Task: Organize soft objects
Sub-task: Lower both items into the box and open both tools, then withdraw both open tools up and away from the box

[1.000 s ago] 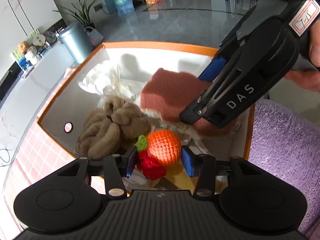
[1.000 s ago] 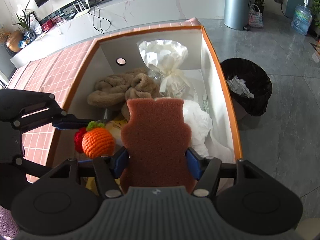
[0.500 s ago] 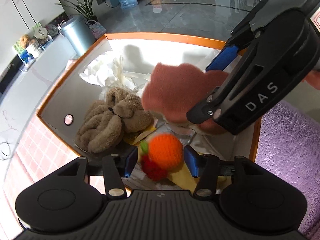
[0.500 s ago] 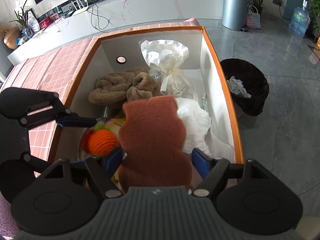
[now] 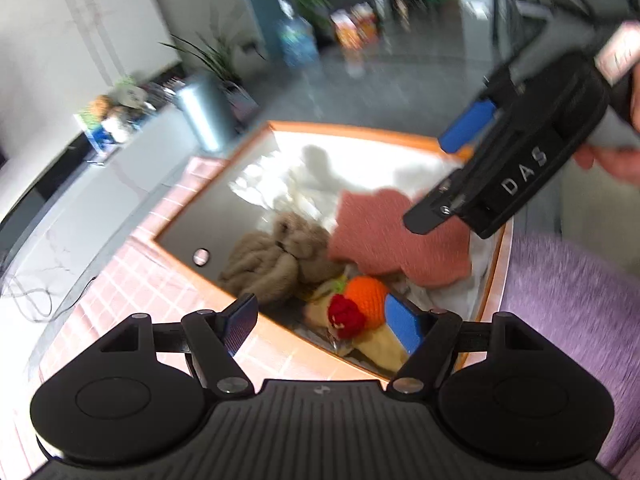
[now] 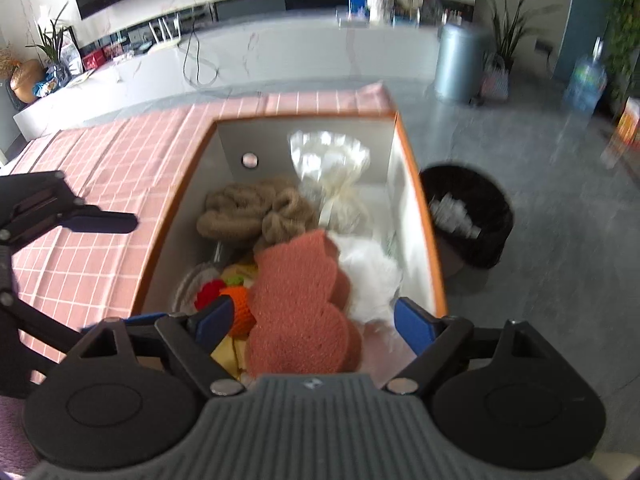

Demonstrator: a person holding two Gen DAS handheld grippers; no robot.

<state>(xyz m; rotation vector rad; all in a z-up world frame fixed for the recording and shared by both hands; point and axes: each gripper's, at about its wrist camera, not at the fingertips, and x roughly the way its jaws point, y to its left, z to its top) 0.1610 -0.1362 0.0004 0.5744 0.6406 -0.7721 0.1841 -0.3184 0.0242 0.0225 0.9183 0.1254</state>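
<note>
With both your left gripper and right gripper released, the light, squashy sponge at lower center is lying free—pinch its edges.

- "DAS" in raised pale letters, reads on side of black plastic right gripper, seen from left wrist cam.
- White label w/ red border on same gripper's top end: blurred, can't read.
</note>
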